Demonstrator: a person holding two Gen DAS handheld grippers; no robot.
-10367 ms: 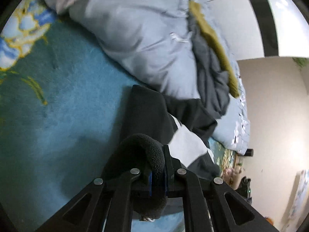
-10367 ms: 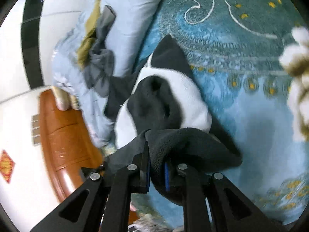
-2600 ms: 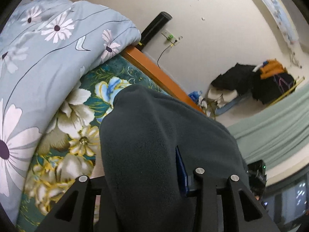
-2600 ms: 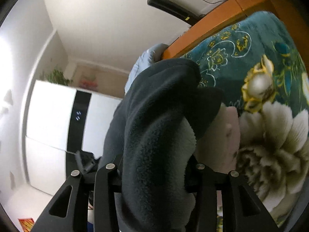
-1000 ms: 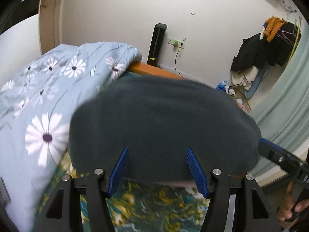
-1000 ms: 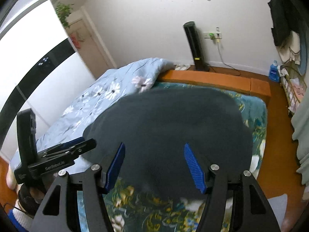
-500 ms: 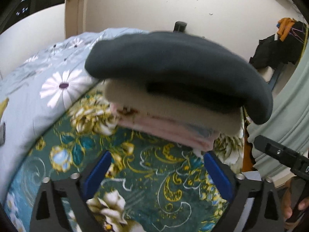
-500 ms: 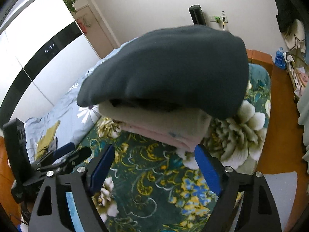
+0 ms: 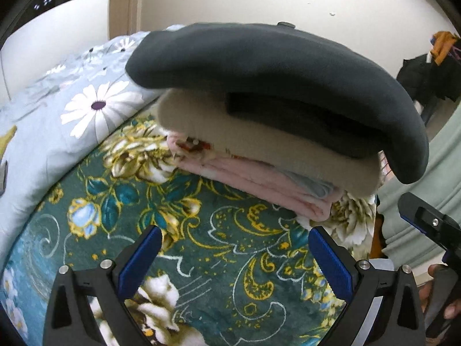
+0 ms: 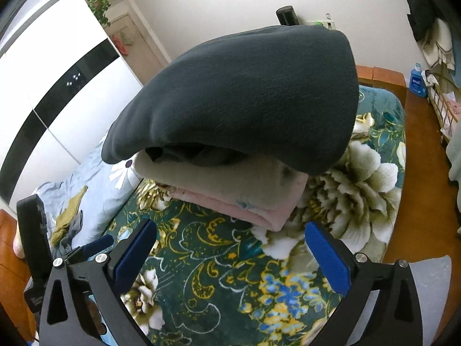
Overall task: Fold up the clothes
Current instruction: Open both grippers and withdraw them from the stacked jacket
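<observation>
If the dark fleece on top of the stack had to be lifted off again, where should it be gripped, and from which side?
Probably the dark fleece's overhanging near edge, from the camera side: it juts past the cream layer below, so one of the fingers could slip beneath without disturbing the stack.

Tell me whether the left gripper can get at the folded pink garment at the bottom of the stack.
Probably yes: the left gripper is open, and the pink garment's near edge faces it uncovered.
</observation>
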